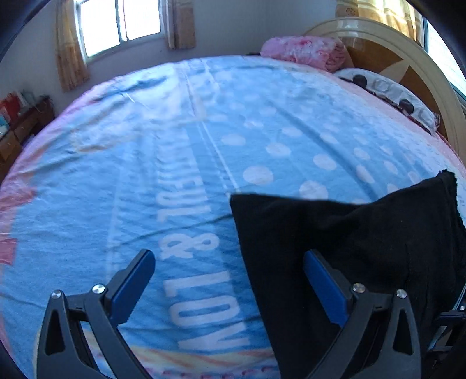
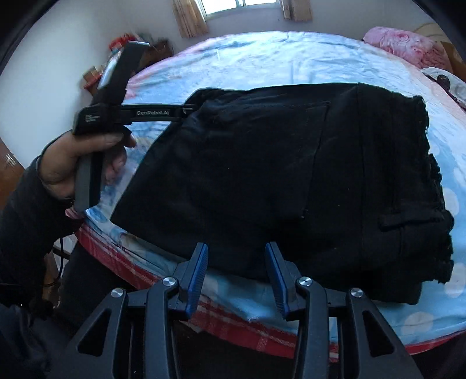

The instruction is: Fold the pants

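The black pants (image 2: 291, 180) lie folded into a thick stack on the blue bed cover (image 2: 291, 58), near the bed's front edge. In the left wrist view they (image 1: 349, 247) fill the lower right. My left gripper (image 1: 230, 262) is open and empty; its right finger is over the pants' left edge, its left finger over the cover. In the right wrist view the left gripper's body (image 2: 116, 116) is held by a hand at the pants' far left corner. My right gripper (image 2: 236, 262) is open and empty, just above the pants' near edge.
A pink blanket (image 1: 305, 51) and a spotted pillow (image 1: 390, 93) lie by the wooden headboard (image 1: 407, 49). A wooden cabinet (image 1: 20, 128) with clutter stands at the bed's left. A curtained window (image 1: 119, 26) is in the far wall. The bed edge (image 2: 233, 323) is below my right gripper.
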A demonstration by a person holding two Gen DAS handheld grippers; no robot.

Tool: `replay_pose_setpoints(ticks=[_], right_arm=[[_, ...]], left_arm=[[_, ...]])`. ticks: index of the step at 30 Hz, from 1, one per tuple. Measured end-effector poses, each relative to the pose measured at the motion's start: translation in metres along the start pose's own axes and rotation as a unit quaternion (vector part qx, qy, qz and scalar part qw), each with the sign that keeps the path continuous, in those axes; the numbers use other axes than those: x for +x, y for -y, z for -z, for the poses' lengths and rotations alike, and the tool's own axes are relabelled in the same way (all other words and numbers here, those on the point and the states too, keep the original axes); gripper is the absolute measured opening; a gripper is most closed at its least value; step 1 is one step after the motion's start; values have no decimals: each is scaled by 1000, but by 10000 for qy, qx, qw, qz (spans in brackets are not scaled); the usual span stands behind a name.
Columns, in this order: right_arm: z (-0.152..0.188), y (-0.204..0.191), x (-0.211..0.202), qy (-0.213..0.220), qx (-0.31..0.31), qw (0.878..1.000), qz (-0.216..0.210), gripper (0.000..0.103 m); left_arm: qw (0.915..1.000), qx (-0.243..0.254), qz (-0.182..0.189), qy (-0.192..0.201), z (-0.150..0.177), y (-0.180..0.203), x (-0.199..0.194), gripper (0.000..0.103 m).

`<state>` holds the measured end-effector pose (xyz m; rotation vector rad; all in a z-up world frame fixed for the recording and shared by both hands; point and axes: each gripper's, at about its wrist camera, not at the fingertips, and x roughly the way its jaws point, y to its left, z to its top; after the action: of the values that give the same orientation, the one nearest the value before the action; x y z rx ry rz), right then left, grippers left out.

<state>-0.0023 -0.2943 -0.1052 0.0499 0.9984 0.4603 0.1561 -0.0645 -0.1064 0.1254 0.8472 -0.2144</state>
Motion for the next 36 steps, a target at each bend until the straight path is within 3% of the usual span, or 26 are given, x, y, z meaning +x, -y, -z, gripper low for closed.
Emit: replay_pose_setpoints(ticks=[2, 5, 7, 10, 12, 14, 16, 19, 23, 26, 30, 32, 36], right_arm=[[-5, -3, -17, 318, 11, 9995, -72, 43], [-1, -8, -34, 639, -157, 9978, -27, 46], [6, -6, -33, 620, -126, 9980, 47, 46], [12, 10, -24, 560, 122, 9968, 564, 46], [16, 23, -22, 547, 509, 9968, 276, 46], [16, 30, -24, 564, 675, 9961, 84, 46], [11, 32, -39, 737, 732, 9946, 28, 46], [-6, 35, -69, 1325, 661, 9889, 157, 46], [-36, 58, -74, 1653, 984, 9812, 181, 46], [-60, 85, -56, 1498, 1367, 9792, 16, 46], [-68, 124, -15, 706, 2100, 9740, 482, 46], [-63, 131, -12, 741, 2216, 9717, 355, 46], [-53, 121, -35, 1053, 2093, 9712, 429, 46]], left_arm=[[9993, 27, -71, 372, -3, 7, -24, 103], [9978, 194, 148, 620, -9, 26, -44, 103], [9971, 481, 320, 491, -14, 45, -38, 103], [9968, 744, 222, 175, -20, 61, -10, 103], [9973, 680, 241, -162, -23, 64, 15, 103], [9975, 592, 297, -233, -27, 65, 20, 103], [9974, 581, 420, -109, -32, 68, 13, 103], [9969, 619, 475, -51, -36, 75, 12, 103], [9972, 558, 466, -163, -39, 82, 32, 103], [9972, 609, 334, -294, -43, 88, 40, 103], [9968, 531, 344, -486, -48, 87, 51, 103], [9971, 443, 421, -457, -51, 84, 48, 103], [9984, 251, 466, 189, -48, 65, 1, 103]])
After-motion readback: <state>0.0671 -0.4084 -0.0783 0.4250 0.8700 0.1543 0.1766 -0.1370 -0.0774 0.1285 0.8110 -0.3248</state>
